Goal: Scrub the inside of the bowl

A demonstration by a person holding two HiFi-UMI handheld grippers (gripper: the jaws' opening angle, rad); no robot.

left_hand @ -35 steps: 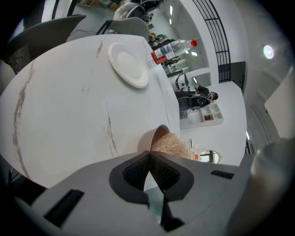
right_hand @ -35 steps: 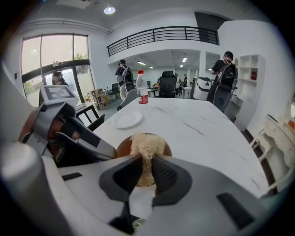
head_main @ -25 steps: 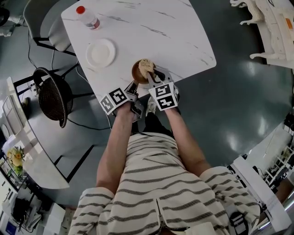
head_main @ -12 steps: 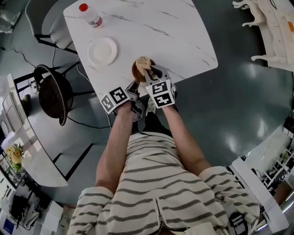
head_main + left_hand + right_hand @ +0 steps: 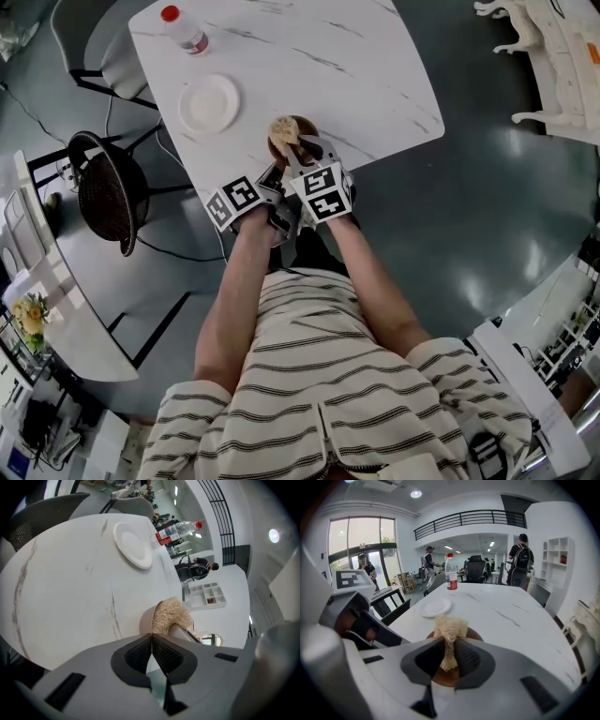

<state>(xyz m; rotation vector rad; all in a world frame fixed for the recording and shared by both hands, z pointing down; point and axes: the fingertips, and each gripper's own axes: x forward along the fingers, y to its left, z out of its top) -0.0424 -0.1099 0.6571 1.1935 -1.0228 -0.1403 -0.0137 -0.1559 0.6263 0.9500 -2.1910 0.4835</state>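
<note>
Right gripper [image 5: 449,656] clamps the scrubber [image 5: 449,627], with the bowl [image 5: 440,679] directly under its jaws. Left gripper [image 5: 151,641] closed, bowl just ahead. Scrubbing likely mid-way; inside cleanliness not visible.

White plate [image 5: 208,104] and red-capped bottle [image 5: 184,34] stand on the marble table [image 5: 356,66].
</note>
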